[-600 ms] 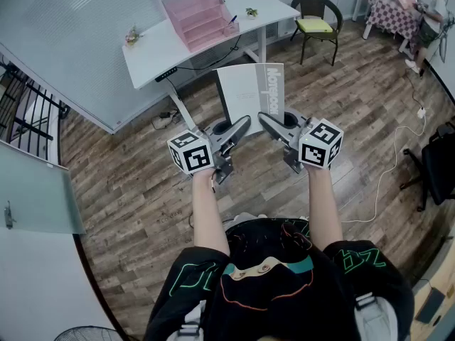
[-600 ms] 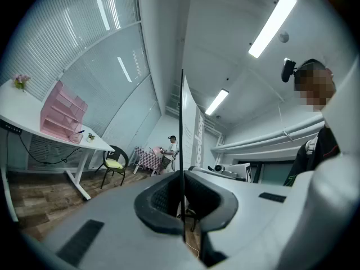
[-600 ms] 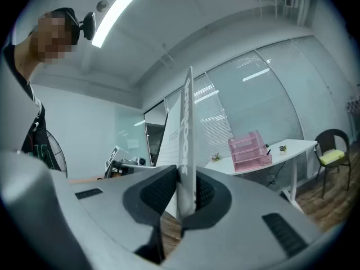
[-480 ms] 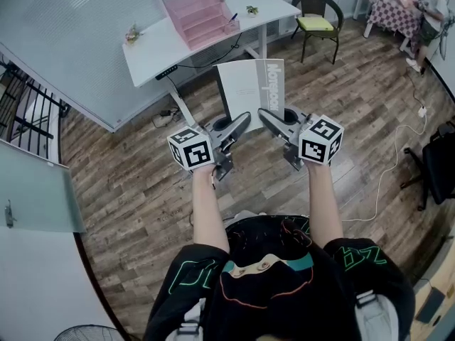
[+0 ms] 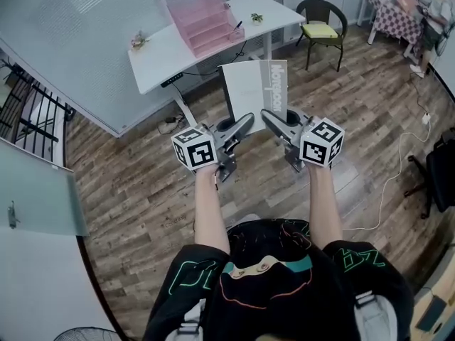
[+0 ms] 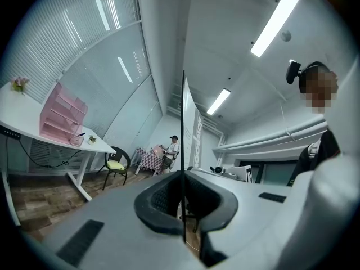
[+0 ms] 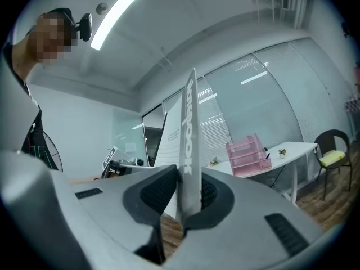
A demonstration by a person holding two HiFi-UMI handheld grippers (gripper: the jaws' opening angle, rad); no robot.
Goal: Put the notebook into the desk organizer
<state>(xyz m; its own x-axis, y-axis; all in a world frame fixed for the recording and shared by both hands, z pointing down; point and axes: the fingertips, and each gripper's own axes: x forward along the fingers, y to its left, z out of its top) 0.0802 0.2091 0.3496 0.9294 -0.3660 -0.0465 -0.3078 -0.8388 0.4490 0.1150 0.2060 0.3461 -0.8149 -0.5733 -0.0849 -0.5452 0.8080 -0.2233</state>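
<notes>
Head view: the left gripper (image 5: 247,121) and the right gripper (image 5: 266,116) both clamp the lower edge of the upright notebook (image 5: 257,91). The organizer (image 5: 204,18) lies far ahead, slightly left, nearer the left gripper. Left gripper view: jaws pinch its thin edge. Right gripper view: jaws squeeze the spine.

Thin white notebook (image 5: 254,91) with a grey title strip down its right side, stood upright, lower edge pinched in both pairs of jaws, strip side in the right pair, pink see-through tiered desk organizer (image 5: 205,16) stood well beyond the jaws, apart from the notebook
</notes>
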